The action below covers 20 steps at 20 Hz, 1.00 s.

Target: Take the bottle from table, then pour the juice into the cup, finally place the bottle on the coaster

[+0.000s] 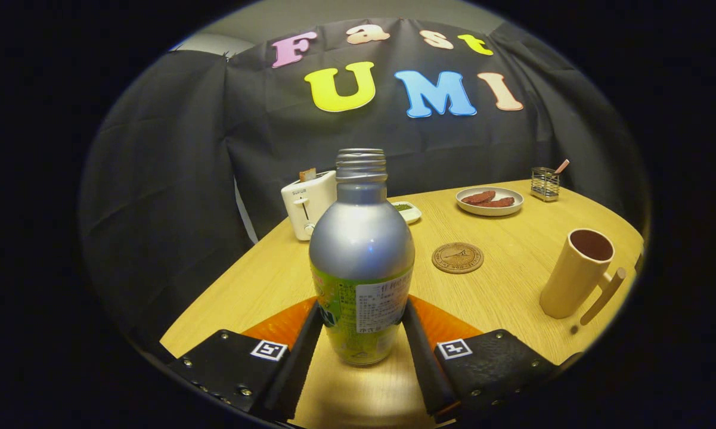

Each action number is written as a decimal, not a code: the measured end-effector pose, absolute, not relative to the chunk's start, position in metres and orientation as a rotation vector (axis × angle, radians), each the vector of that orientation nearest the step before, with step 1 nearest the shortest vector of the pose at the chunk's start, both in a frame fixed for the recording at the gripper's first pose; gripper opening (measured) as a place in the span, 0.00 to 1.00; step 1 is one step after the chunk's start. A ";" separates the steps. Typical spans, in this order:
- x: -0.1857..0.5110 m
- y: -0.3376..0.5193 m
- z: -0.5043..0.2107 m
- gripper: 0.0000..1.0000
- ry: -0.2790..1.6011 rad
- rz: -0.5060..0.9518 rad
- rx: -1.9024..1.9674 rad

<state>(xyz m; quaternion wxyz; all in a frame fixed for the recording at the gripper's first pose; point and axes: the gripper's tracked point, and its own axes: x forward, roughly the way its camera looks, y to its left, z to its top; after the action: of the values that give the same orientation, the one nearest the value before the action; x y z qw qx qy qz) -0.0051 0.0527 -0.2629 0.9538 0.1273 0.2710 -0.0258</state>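
A silver bottle (361, 238) with a green label and an open threaded neck stands upright between my fingers. My gripper (362, 307) is shut on it, one finger pressed on each side of its labelled lower body. I cannot tell whether its base rests on the wooden table (501, 298) or hangs just above it. A round brown coaster (458, 257) lies on the table beyond the bottle, a little to the right. A tall beige cup (575, 274) with a handle stands upright further right, its dark inside showing.
A white toaster (308, 202) stands behind the bottle to the left. A small dish (406, 210), a plate (489, 208) of brown sausages and a wire holder (544, 183) sit at the far side. The table's left edge runs close by.
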 end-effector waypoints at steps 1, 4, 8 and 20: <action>-0.004 0.050 -0.258 0.77 0.541 -0.057 0.283; -0.003 0.030 -0.247 0.77 0.518 -0.117 0.338; -0.009 -0.003 -0.243 0.77 0.524 -0.209 0.384; -0.014 -0.038 -0.227 0.77 0.427 -0.227 0.884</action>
<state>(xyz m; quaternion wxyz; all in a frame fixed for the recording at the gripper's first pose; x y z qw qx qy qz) -0.0136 -0.0377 -0.2270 0.8757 0.4234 0.2048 -0.1090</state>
